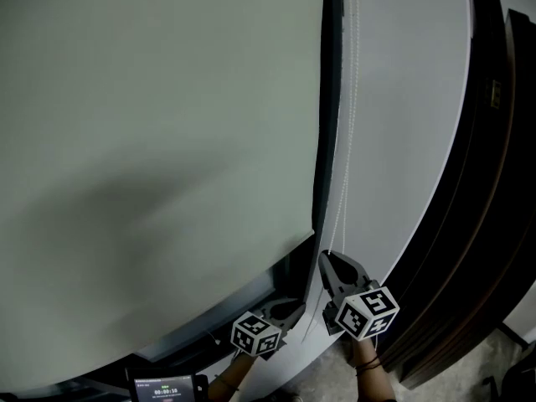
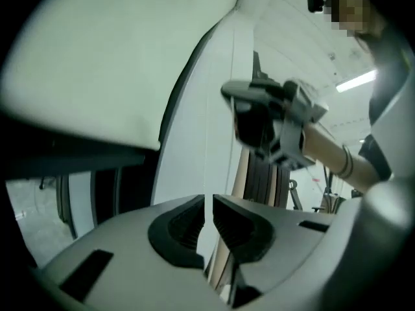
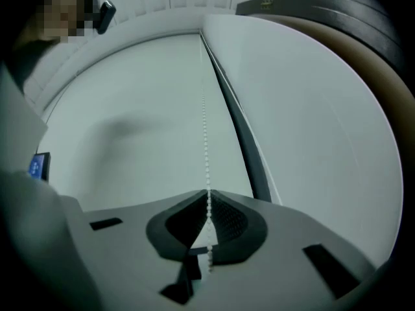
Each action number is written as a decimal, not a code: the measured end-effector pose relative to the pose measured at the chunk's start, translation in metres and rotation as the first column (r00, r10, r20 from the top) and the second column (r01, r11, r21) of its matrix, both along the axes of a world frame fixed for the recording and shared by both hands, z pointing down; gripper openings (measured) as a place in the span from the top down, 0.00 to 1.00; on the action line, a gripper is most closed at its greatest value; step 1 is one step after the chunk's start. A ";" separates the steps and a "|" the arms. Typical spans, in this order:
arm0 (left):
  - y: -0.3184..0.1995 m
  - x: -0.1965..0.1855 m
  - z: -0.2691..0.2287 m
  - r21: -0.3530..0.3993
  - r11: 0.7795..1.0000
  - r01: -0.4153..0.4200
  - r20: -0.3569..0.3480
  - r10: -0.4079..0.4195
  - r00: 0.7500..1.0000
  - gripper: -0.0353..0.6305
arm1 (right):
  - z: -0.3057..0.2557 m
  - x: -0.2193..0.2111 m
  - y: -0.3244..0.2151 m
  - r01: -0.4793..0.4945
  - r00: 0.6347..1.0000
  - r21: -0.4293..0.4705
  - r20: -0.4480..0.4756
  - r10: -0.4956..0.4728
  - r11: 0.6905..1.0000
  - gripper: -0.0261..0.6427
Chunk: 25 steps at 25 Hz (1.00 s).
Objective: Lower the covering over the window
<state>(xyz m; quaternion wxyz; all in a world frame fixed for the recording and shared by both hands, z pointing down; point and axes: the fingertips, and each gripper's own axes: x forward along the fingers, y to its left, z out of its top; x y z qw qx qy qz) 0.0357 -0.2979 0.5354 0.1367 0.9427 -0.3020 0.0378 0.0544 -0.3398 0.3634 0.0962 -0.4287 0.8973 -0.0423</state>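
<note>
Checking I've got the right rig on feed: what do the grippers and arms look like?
The left gripper and right gripper have light grey bodies, black ribbed jaw pads and a cube of black-and-white square markers. The right wrist wears dark bands; the forearms are bare.

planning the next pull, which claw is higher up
The right claw, shut on the bead chain; the left claw sits lower and further left in the head view.
</note>
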 end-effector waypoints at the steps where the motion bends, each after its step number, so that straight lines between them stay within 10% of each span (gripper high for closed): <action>1: -0.005 -0.001 -0.019 0.041 0.999 0.003 -0.021 -0.002 1.000 0.91 | 0.020 -0.001 0.000 -0.001 1.000 -0.039 -0.007 0.001 0.999 0.93; 13: -0.022 0.027 -0.181 0.369 0.925 -0.086 -0.073 0.121 0.990 0.83 | 0.199 -0.022 0.024 0.007 0.997 -0.382 -0.068 -0.036 0.924 0.93; 25: -0.016 0.030 -0.191 0.391 0.920 -0.041 -0.120 0.095 0.988 0.93 | 0.196 -0.021 0.038 0.044 0.999 -0.392 -0.006 -0.050 0.919 0.93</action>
